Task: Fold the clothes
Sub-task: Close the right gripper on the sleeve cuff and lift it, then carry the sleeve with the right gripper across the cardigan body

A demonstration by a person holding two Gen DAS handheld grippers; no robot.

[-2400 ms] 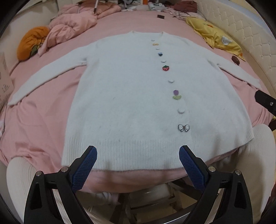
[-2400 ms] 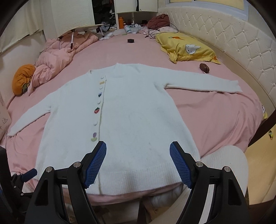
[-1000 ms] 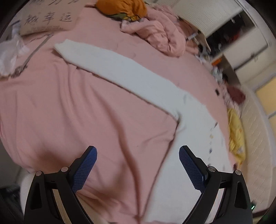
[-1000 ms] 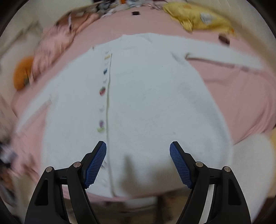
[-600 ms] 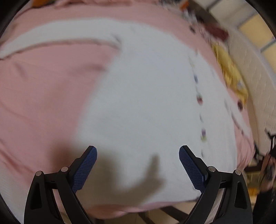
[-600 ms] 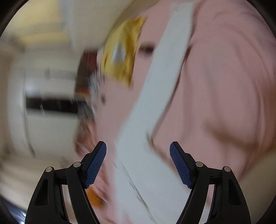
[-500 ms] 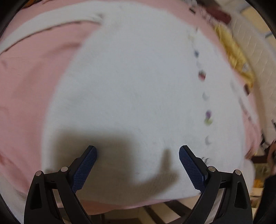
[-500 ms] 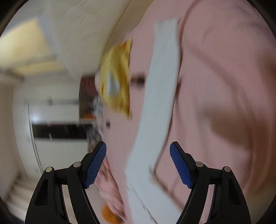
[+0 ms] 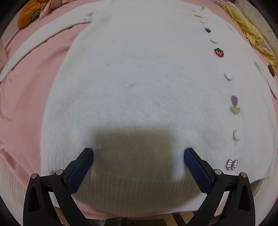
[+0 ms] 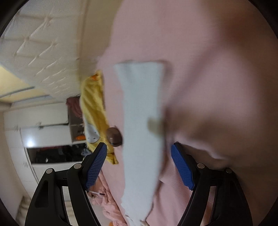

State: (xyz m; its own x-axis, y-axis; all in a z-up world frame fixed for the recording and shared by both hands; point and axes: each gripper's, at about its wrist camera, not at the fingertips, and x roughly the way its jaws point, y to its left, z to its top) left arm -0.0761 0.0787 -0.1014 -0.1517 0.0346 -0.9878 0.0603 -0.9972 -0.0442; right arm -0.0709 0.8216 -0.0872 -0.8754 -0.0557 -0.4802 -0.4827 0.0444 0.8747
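A white fuzzy cardigan point(image 9: 139, 83) with small shaped buttons point(image 9: 219, 52) lies flat on a pink bed point(image 9: 26, 97). My left gripper point(image 9: 138, 154) is open, low over the ribbed hem, with its fingertips close to or touching the knit. In the right wrist view the cardigan's sleeve point(image 10: 142, 121) stretches away across the pink sheet point(image 10: 217, 78). My right gripper point(image 10: 139, 151) is open and straddles the sleeve, one finger on each side. The view is rolled sideways and blurred.
A yellow pillow point(image 10: 93, 104) and a small brown object point(image 10: 113, 137) lie beside the sleeve; a padded headboard point(image 10: 43, 52) is behind. An orange cushion point(image 9: 29, 15) lies at the far left, the cardigan's other sleeve point(image 9: 34, 45) below it. The bed edge is under the hem.
The left gripper has dropped closer to the cardigan's hem. The right gripper has swung from the cardigan's body out to the right sleeve and now lines up over it.
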